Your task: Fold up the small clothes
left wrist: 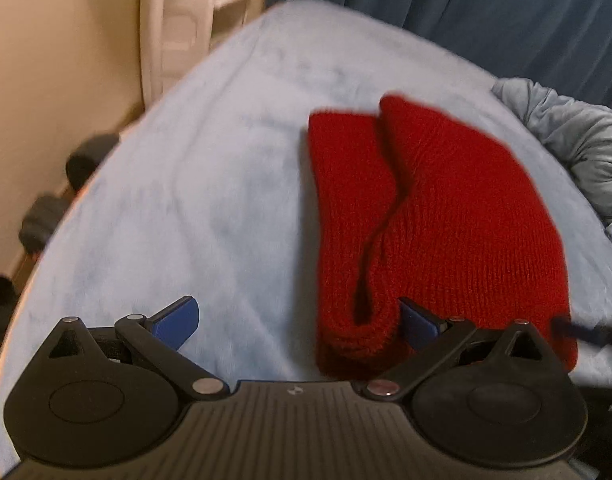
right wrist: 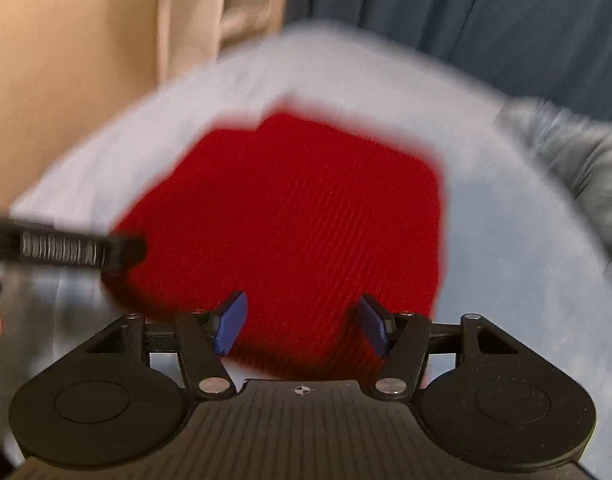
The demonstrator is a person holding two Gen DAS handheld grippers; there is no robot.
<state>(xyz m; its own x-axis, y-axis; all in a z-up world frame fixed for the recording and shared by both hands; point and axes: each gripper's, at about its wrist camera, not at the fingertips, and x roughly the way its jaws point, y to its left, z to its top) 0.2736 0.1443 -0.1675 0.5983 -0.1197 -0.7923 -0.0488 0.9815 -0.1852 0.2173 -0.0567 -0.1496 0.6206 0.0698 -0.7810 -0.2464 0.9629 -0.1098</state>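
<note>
A red knit garment lies folded on a light blue blanket, with a fold line running down its left part. My left gripper is open wide at the garment's near left end. Its right pad is beside the rolled edge and its left pad is over bare blanket. In the blurred right wrist view the red garment fills the middle. My right gripper is open over the garment's near edge, with red cloth showing between the pads, which do not pinch it. The left gripper's black body shows at the left.
A crumpled grey-blue quilt is heaped at the blanket's right edge. A dark blue curtain hangs behind. At the left are a beige wall, a white panel and dark objects on the floor beyond the blanket's edge.
</note>
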